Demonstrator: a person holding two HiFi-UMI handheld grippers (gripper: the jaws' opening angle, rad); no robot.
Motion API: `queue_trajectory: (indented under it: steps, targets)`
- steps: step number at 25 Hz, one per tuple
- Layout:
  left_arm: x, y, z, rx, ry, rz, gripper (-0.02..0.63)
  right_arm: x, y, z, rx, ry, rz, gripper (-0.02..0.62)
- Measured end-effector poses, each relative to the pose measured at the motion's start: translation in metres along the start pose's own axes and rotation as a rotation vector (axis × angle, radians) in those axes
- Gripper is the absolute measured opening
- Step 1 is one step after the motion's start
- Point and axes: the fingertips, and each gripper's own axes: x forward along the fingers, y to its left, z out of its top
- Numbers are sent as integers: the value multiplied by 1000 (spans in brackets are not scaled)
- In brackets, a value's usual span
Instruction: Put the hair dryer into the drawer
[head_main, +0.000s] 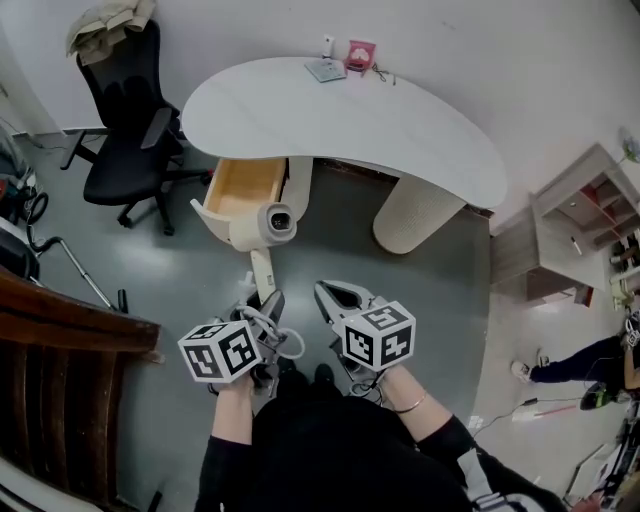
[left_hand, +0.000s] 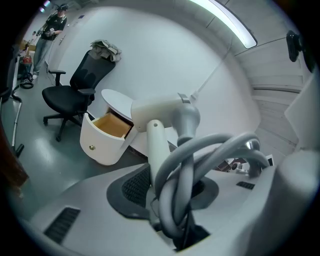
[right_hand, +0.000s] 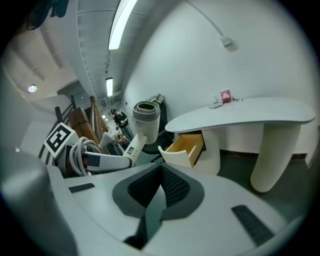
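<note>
A white hair dryer (head_main: 277, 222) hangs in the air just in front of the open drawer (head_main: 240, 188), its nozzle facing up toward me. My left gripper (head_main: 268, 300) is shut on the dryer's handle, with the grey cord (left_hand: 200, 155) looped in coils over the jaws. In the left gripper view the hair dryer (left_hand: 160, 112) rises from between the pads, and the drawer (left_hand: 112, 125) shows its wooden inside beyond. My right gripper (head_main: 335, 298) is beside it on the right, shut with nothing between its jaws; its view shows the dryer (right_hand: 145, 117) at left and the drawer (right_hand: 189, 145).
The drawer belongs to a white curved table (head_main: 400, 130) with small items (head_main: 340, 62) at its back edge. A black office chair (head_main: 125, 110) stands left of it. Dark wooden furniture (head_main: 60, 380) is near left, a shelf unit (head_main: 575, 225) right, a person (head_main: 590, 365) far right.
</note>
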Motion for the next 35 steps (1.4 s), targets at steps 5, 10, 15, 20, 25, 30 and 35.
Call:
queue_trajectory:
  steps: [5, 10, 15, 20, 25, 30, 35]
  targets:
    - [-4, 7, 2, -15, 2, -9, 163, 9, 7, 2, -5, -1, 21, 3]
    - [-8, 19, 7, -18, 7, 2, 163, 22, 12, 5, -5, -4, 46, 3]
    - [-14, 37, 15, -22, 23, 12, 163, 37, 14, 13, -5, 7, 21, 3]
    - [-21, 51, 23, -13, 32, 3, 163, 47, 17, 19, 12, -2, -19, 3]
    - [-23, 64, 27, -20, 31, -12, 163, 53, 19, 20, 24, -9, -51, 3]
    - [-22, 76, 27, -29, 43, -15, 163, 59, 18, 17, 24, 9, -73, 3]
    - [-15, 90, 35, -20, 57, 8, 163, 67, 10, 25, 12, 19, -83, 3]
